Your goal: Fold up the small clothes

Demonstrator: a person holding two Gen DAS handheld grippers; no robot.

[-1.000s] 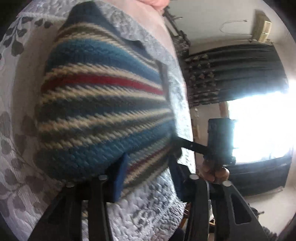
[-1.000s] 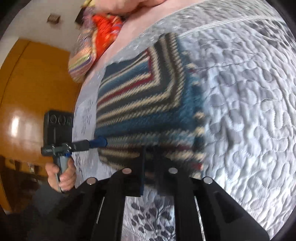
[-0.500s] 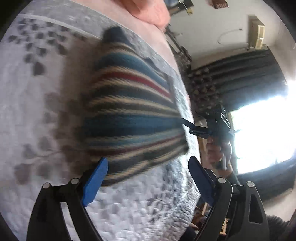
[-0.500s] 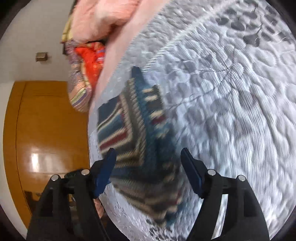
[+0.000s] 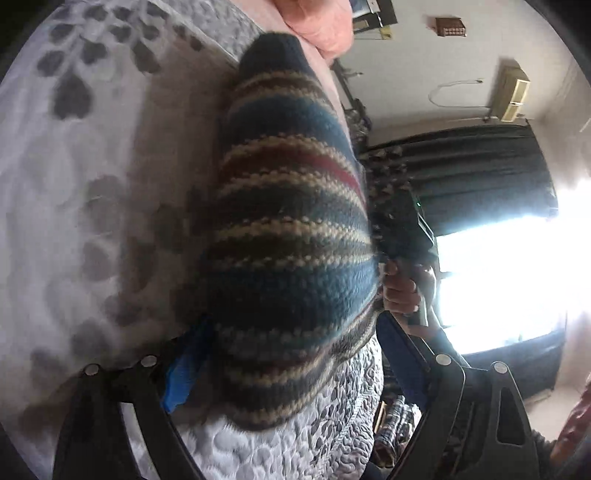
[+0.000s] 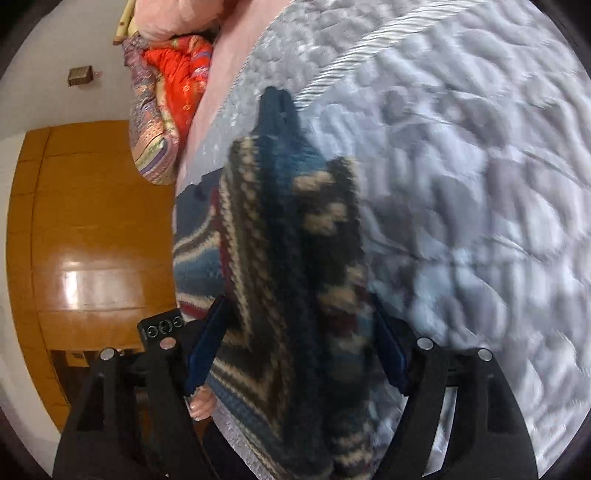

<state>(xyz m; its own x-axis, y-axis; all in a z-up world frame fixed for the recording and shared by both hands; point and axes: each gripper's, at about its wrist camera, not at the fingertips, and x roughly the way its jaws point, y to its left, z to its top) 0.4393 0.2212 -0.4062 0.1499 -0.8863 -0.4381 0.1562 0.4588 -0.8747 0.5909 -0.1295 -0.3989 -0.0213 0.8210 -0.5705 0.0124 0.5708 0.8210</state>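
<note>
A folded knitted sweater with blue, cream, dark and red stripes lies on the grey quilted bedspread. My left gripper is open, its blue pads wide apart on either side of the sweater's near end. The right wrist view shows the same sweater, blurred and close, with a folded sleeve part on top. My right gripper is open too, and the sweater's near edge lies between its spread fingers. Whether the pads touch the knit is hidden.
The bedspread stretches to the right. Folded colourful blankets and a pink pillow lie at the bed's far end. A wooden wardrobe stands beyond the bed's edge. A hand holds the other gripper before a bright window.
One second ago both grippers were shut on the sweater's edge. They opened and let go of it, drew back, and now sit close again with the sweater between open fingers.
</note>
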